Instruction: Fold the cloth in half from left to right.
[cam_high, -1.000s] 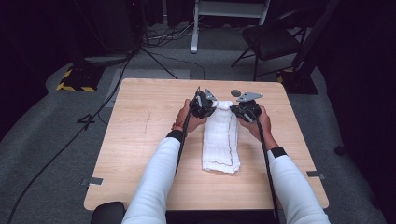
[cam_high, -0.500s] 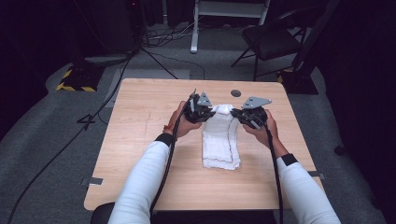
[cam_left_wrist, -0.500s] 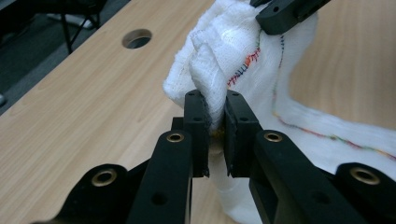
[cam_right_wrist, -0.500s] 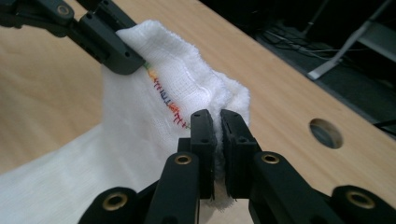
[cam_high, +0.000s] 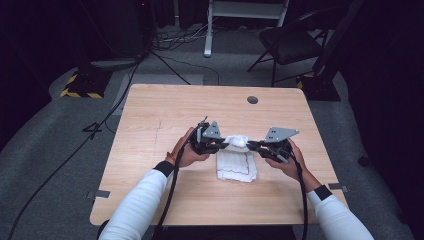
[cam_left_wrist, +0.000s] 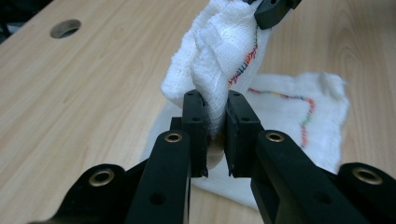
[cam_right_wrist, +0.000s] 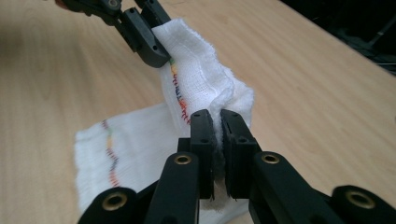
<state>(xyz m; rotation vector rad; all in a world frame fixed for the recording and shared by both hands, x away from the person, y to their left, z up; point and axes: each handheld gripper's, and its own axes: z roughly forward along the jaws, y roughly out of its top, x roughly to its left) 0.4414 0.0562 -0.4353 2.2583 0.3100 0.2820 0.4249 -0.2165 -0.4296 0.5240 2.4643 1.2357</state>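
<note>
Left gripper (cam_high: 223, 145) was seen clamped on one raised end of the white cloth (cam_high: 237, 165), its jaws narrow with fabric pinched between them. The cloth lay at mid-table, toward the near edge of the table (cam_high: 150, 115), its lower part flat on the wood and its upper fold lifted between the tools. Right gripper (cam_high: 251, 145) was pinched on the other raised end. Multicoloured stitching along the cloth border was resolved in both gripper views, not in the high view.
</note>
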